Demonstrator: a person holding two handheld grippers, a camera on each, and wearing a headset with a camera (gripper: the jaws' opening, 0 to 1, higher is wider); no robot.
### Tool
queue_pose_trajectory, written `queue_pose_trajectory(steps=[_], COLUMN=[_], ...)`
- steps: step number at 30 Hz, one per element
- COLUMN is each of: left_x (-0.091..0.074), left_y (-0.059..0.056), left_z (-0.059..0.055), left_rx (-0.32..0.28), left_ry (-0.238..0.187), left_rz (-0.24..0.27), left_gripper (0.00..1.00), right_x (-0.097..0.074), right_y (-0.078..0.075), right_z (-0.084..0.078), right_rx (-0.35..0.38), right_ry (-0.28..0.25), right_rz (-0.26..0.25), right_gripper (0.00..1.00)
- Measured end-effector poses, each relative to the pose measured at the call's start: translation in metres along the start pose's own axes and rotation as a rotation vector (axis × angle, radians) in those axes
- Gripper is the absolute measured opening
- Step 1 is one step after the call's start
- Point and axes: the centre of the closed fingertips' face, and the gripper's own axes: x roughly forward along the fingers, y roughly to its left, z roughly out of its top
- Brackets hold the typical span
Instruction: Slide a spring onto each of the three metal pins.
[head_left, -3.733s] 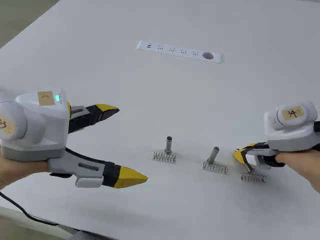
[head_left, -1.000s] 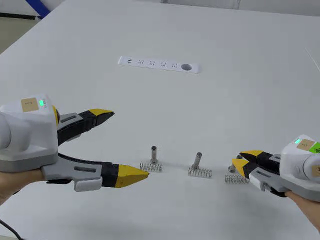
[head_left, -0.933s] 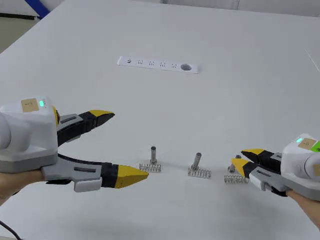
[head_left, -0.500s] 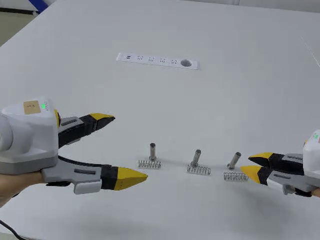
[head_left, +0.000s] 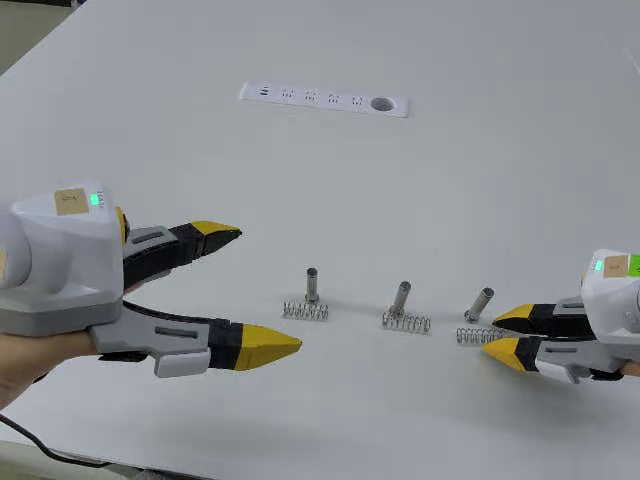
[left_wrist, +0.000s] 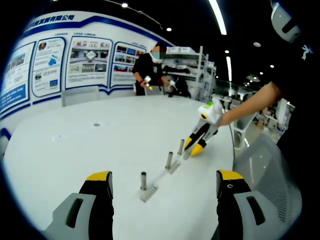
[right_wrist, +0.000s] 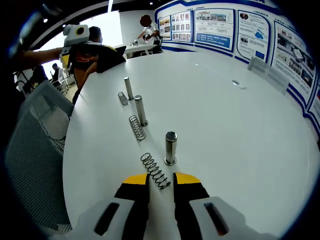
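Meanwhile, the left claw (head_left: 268, 290) gapes wide and empty, while the right claw (right_wrist: 161, 180), narrowly parted, straddles the end of a spring (right_wrist: 154, 171) beside a pin (right_wrist: 170, 147).

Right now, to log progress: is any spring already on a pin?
No, all three springs lie flat on the table beside the standing pins.

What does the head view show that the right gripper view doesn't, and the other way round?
Head view: the little green light on the right gripper. Right gripper view: wall posters and a mesh chair. Both: three pins standing on the white table, each with a spring lying beside it, none on a pin yet.
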Motion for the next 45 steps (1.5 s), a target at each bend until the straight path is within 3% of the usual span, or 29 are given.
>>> queue_pose_trajectory(steps=[4,5,7,12,19,21,24,27,32,40,45], left_x=[0.0,0.0,0.001,0.005,0.013,0.014,0.014,0.012,0.012,0.018,0.025], left_y=[0.002,0.002,0.001,-0.003,-0.012,-0.015,-0.017,-0.014,-0.014,-0.036,-0.052], left_z=[-0.001,0.0,-0.002,-0.005,-0.006,-0.005,0.0,0.009,0.012,0.005,0.005], left_rx=[-0.006,-0.007,-0.007,-0.01,-0.033,-0.009,-0.022,-0.031,-0.028,0.002,0.046], left_ry=[-0.004,-0.005,0.0,0.013,0.027,0.028,0.021,-0.012,-0.013,0.032,0.051], left_rz=[0.009,0.008,0.004,-0.013,-0.052,-0.06,-0.067,-0.058,-0.056,-0.12,-0.168], left_gripper=[0.87,0.87,0.87,0.86,0.76,0.74,0.75,0.76,0.76,0.74,0.72], right_x=[0.001,0.0,0.001,0.002,0.002,0.002,0.001,-0.003,-0.013,-0.037,-0.056], right_y=[0.004,0.005,0.005,0.004,0.007,0.007,0.004,0.007,0.016,0.038,0.053], right_z=[-0.007,-0.005,-0.006,-0.007,-0.008,-0.008,-0.009,-0.008,-0.004,0.016,0.048], right_rx=[-0.014,-0.04,-0.013,-0.034,-0.149,-0.16,-0.158,-0.156,-0.127,-0.156,-0.217], right_ry=[0.033,0.02,0.027,0.023,0.06,0.065,0.08,0.081,0.07,0.03,-0.002], right_rz=[0.041,0.047,0.05,0.059,0.057,0.05,0.037,0.038,0.043,0.056,0.058], right_gripper=[0.19,0.18,0.18,0.13,0.12,0.12,0.12,0.11,0.11,0.11,0.11])
